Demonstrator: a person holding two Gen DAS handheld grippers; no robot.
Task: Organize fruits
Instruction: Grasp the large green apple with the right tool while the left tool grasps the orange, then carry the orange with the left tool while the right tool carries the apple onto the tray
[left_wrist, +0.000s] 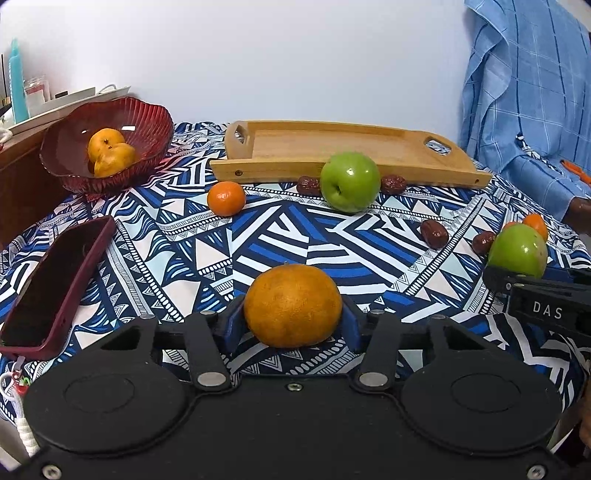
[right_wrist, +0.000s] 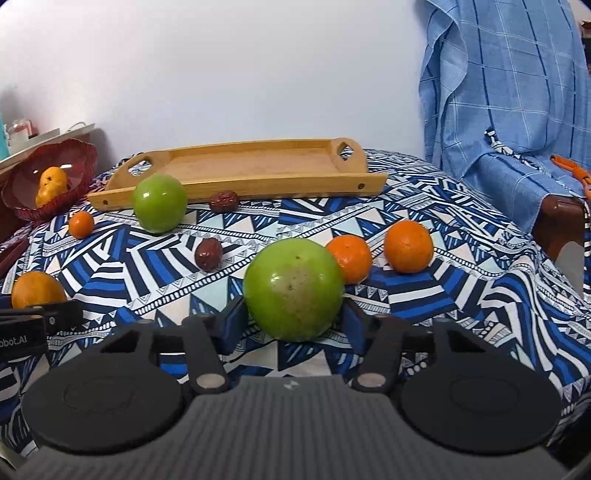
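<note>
My left gripper (left_wrist: 293, 325) is shut on a large orange (left_wrist: 292, 306), its blue pads pressed against both sides. My right gripper (right_wrist: 293, 317) is shut on a green apple (right_wrist: 293, 290); that apple also shows at the right of the left wrist view (left_wrist: 519, 251). A second green apple (left_wrist: 350, 181) stands in front of the wooden tray (left_wrist: 332, 142). A small tangerine (left_wrist: 226, 198) lies left of it. Two oranges (right_wrist: 408, 246) sit right of my held apple. A red bowl (left_wrist: 110, 144) at back left holds two orange fruits (left_wrist: 109, 151). Dark red dates (left_wrist: 434, 233) are scattered about.
A phone in a maroon case (left_wrist: 55, 288) lies on the patterned tablecloth (left_wrist: 258, 240) at the left. A blue checked cloth (right_wrist: 517, 92) hangs over a chair at the right. A shelf with bottles (left_wrist: 18, 81) stands at back left.
</note>
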